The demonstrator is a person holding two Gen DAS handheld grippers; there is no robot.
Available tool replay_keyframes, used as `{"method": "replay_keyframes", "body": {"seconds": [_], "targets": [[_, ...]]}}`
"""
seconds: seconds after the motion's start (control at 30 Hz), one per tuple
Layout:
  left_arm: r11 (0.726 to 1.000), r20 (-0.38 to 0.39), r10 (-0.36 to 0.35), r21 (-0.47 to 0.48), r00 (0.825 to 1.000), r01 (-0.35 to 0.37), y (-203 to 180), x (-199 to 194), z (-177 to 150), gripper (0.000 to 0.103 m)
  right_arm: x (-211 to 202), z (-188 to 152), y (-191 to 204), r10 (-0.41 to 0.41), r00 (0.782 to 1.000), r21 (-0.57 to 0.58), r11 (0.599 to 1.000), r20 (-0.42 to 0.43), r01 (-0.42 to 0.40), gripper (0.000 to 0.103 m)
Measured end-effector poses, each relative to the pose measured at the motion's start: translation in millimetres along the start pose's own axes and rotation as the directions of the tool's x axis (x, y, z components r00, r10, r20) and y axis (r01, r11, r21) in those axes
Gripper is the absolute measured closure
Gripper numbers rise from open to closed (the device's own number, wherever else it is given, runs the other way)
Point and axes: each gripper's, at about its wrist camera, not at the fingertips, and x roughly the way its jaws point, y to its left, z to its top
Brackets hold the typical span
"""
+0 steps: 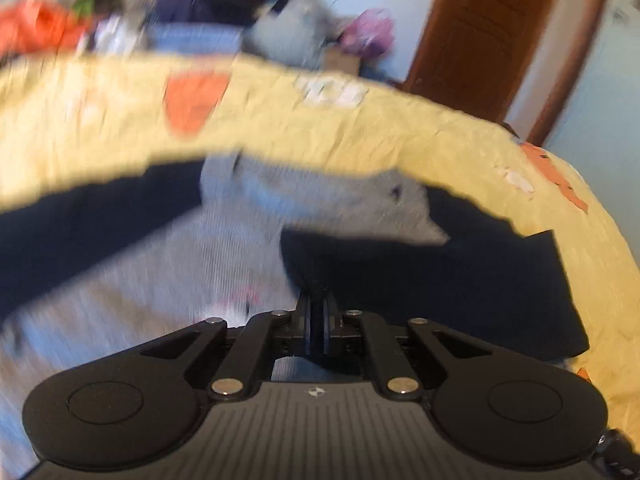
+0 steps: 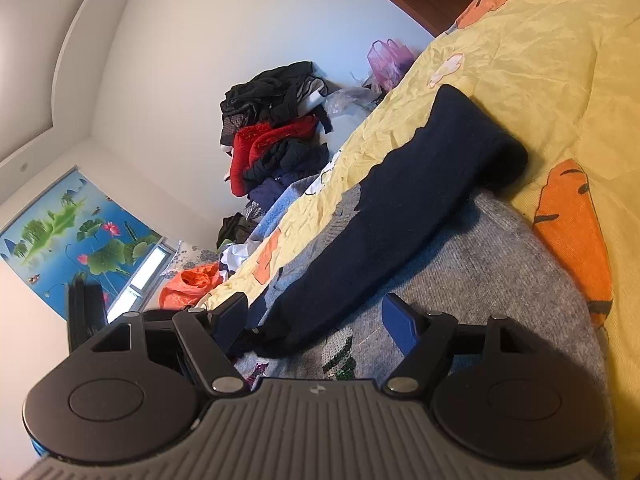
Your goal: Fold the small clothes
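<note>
A small sweater with a grey knit body (image 1: pixel 168 264) and navy sleeves (image 1: pixel 460 272) lies on the yellow bedspread (image 1: pixel 360 132). My left gripper (image 1: pixel 318 312) is shut on the navy fabric of a sleeve folded over the grey body; the view is motion-blurred. In the right wrist view, the grey body (image 2: pixel 480 264) lies with a navy sleeve (image 2: pixel 400 208) laid across it. My right gripper (image 2: pixel 320 316) is open just above the sweater, its blue-padded fingers (image 2: pixel 400 324) either side of the sleeve's lower end.
The yellow bedspread (image 2: pixel 540 60) has orange patches (image 2: pixel 572 232). A pile of dark and red clothes (image 2: pixel 276 136) and an orange bag (image 2: pixel 192 284) lie beyond the bed's far edge. A brown door (image 1: pixel 480 32) stands at the back.
</note>
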Motion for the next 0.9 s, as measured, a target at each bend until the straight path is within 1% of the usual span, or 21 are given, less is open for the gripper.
{"method": "replay_keyframes", "body": {"seconds": [0.03,0.1,0.17,0.23,0.27,0.3,0.37,0.4,0.43,0.5,0.53,0.57,0.6,0.63,0.67,0.7,0.73,0.77,0.83,0.87,0.9], "targets": [[1.000,0.029,-0.003,0.019,1.000,0.002,-0.6,-8.5,5.3,0.098,-0.4,0.7,-1.0,0.001,1.000,0.001,1.000,0.000,-0.001,0.029],[1.000,0.079,0.001,0.024,0.997,-0.003,8.7,-24.0,12.1,0.098,-0.6,0.9,-1.1,0.001,1.000,0.000,1.000,-0.001,-0.001,0.029],[0.999,0.099,0.053,-0.003,0.994,-0.053,28.2,-26.2,11.7,0.098,-0.2,1.3,-1.0,-0.001,1.000,-0.001,1.000,-0.002,0.001,0.029],[0.994,0.050,0.111,-0.004,0.993,-0.111,47.9,-13.4,3.8,0.098,-0.2,1.2,-0.3,-0.002,1.000,-0.002,1.000,-0.001,0.002,0.029],[0.991,0.020,0.134,0.004,0.991,-0.135,55.0,-5.6,-1.8,0.098,-0.2,0.9,0.0,-0.003,1.000,-0.004,1.000,-0.001,0.003,0.029],[0.988,0.009,0.152,0.028,0.988,-0.153,59.2,0.8,-8.3,0.098,0.1,0.8,0.3,-0.005,1.000,-0.007,1.000,-0.002,0.005,0.029],[0.974,0.018,0.203,0.099,0.979,-0.204,59.1,9.6,-21.0,0.097,0.7,0.7,0.5,-0.007,1.000,-0.012,1.000,-0.004,0.007,0.029],[0.970,0.025,0.209,0.124,0.978,-0.210,58.7,12.2,-26.1,0.097,0.8,0.5,0.8,-0.007,1.000,-0.013,1.000,-0.004,0.007,0.029],[0.967,0.049,0.214,0.134,0.976,-0.218,57.3,10.5,-30.4,0.094,1.1,0.4,0.9,-0.006,1.000,-0.013,1.000,-0.004,0.006,0.029],[0.957,0.110,0.254,0.116,0.961,-0.266,55.2,-0.1,-38.1,0.077,1.1,0.5,0.6,-0.005,1.000,-0.014,1.000,-0.006,0.005,0.029],[0.954,0.157,0.269,0.092,0.950,-0.285,54.5,-6.6,-41.1,0.061,0.7,0.7,0.9,-0.007,1.000,-0.016,1.000,-0.005,0.007,0.029],[0.952,0.232,0.284,0.051,0.930,-0.303,53.2,-23.2,-49.1,0.045,-0.5,0.4,2.5,-0.019,1.000,-0.022,1.000,0.001,0.019,0.028],[0.948,0.315,0.303,-0.004,0.899,-0.318,55.4,-39.2,-57.0,0.037,-4.2,-0.1,6.6,-0.039,0.999,-0.044,0.998,0.019,0.039,0.027],[0.948,0.389,0.312,-0.065,0.867,-0.312,59.4,-54.8,-64.9,0.022,-8.4,0.7,13.3,-0.060,0.997,-0.093,0.994,0.047,0.064,0.027],[0.955,0.446,0.297,-0.113,0.844,-0.276,63.8,-67.0,-70.4,0.015,-12.8,3.0,22.9,-0.078,0.993,-0.162,0.983,0.087,0.091,0.027],[0.968,0.482,0.252,-0.129,0.839,-0.216,68.2,-73.1,-73.4,0.015,-15.8,6.7,32.7,-0.085,0.988,-0.221,0.969,0.127,0.112,0.027],[0.980,0.474,0.197,-0.101,0.858,-0.170,68.6,-71.6,-69.7,0.015,-14.6,13.1,42.1,-0.091,0.985,-0.268,0.955,0.147,0.128,0.027],[0.989,0.438,0.150,-0.066,0.886,-0.135,68.4,-63.5,-63.8,0.015,-6.7,22.2,50.4,-0.102,0.985,-0.315,0.938,0.142,0.143,0.026],[0.999,0.319,0.035,-0.034,0.947,-0.025,70.1,-37.1,-48.7,0.015,23.7,42.5,61.0,-0.164,0.982,-0.383,0.905,0.094,0.187,0.026],[0.999,0.250,-0.009,-0.046,0.968,0.021,72.6,-23.0,-41.3,0.015,44.4,52.6,60.7,-0.210,0.976,-0.397,0.893,0.053,0.214,0.026],[0.996,0.190,-0.036,-0.071,0.981,0.050,75.7,-10.5,-35.3,0.015,66.0,61.0,57.2,-0.258,0.966,-0.403,0.883,0.009,0.240,0.026]]}}
